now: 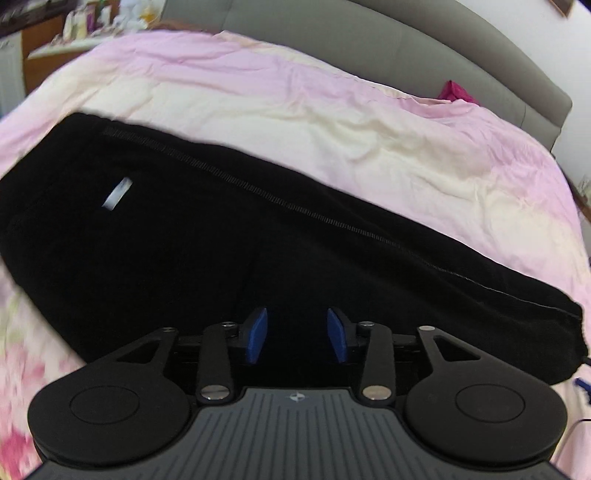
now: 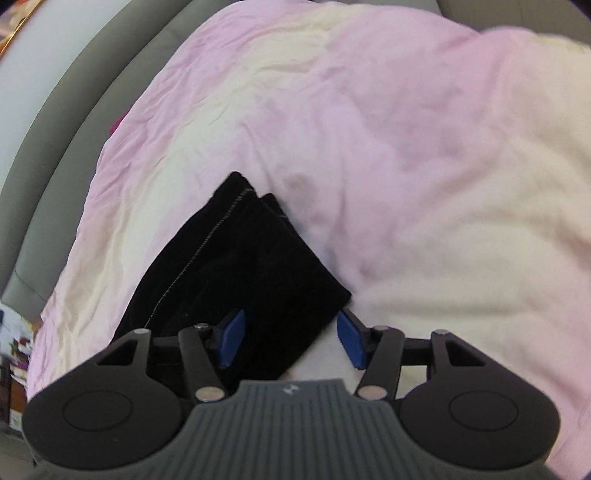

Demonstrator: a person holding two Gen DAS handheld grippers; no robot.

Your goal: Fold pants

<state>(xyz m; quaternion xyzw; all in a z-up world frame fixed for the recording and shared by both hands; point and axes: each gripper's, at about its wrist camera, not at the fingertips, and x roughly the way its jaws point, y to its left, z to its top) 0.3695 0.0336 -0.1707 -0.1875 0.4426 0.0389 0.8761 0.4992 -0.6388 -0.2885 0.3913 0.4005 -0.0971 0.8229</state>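
The black pants [image 1: 221, 236] lie flat on the pink and cream bed cover [image 1: 332, 122], folded lengthwise, with a white label [image 1: 117, 192] near the waist end at the left and a stitched seam running to the right. My left gripper [image 1: 297, 334] is open, its blue pads over the near edge of the pants. In the right wrist view the leg cuffs [image 2: 243, 254] lie stacked on the cover [image 2: 406, 147]. My right gripper [image 2: 291, 338] is open over the near corner of the cuff end, holding nothing.
A grey padded headboard [image 1: 369, 40] runs behind the bed. A magenta item [image 1: 456, 90] lies by the headboard. A shelf with small items [image 1: 85, 26] stands at the far left. The bed's grey frame [image 2: 55, 122] curves along the left in the right wrist view.
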